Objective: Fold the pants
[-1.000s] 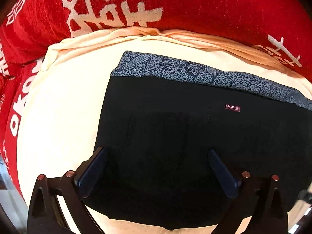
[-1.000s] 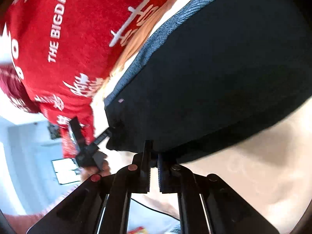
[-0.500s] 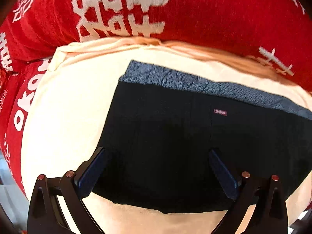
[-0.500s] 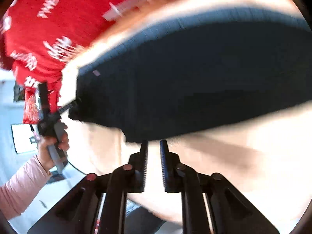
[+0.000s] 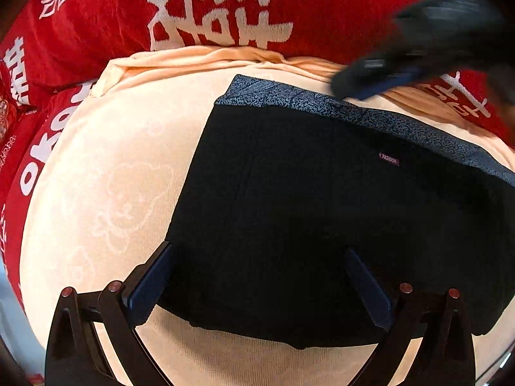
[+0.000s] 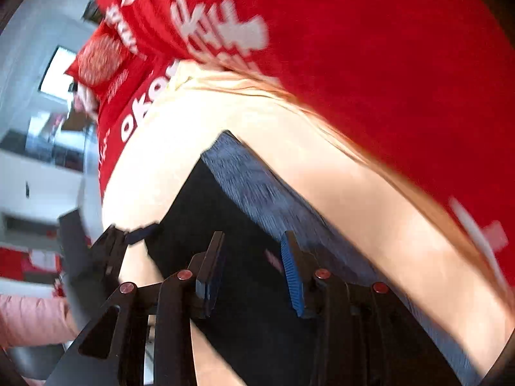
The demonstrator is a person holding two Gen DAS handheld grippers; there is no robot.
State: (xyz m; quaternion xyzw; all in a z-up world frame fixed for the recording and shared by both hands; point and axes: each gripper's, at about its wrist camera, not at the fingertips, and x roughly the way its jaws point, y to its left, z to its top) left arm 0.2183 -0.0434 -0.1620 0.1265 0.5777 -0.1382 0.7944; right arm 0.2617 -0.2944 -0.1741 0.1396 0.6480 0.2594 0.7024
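The black pants [image 5: 305,209] lie folded flat on a cream cover [image 5: 112,177], with a grey patterned waistband [image 5: 322,109] along the far edge and a small FASHION label. My left gripper [image 5: 257,247] hovers open over the near left part of the pants, holding nothing. In the right wrist view, which is blurred, my right gripper [image 6: 252,236] hangs over the pants [image 6: 186,212] near the waistband [image 6: 257,189]. Its jaws are opening and nothing is pinched between them. It shows as a dark blur [image 5: 402,74] at the far right of the left wrist view.
A red blanket with white characters [image 5: 225,9] is bunched along the far side of the cover [image 6: 354,48]. A pink sleeve [image 6: 29,318] and the left gripper [image 6: 96,251] sit at the left of the right wrist view. Room furniture lies beyond the cover's left edge.
My right gripper swung from the pants' near edge across to the waistband side, rolled, and went from shut to parted. The left gripper drew back slightly and stayed open.
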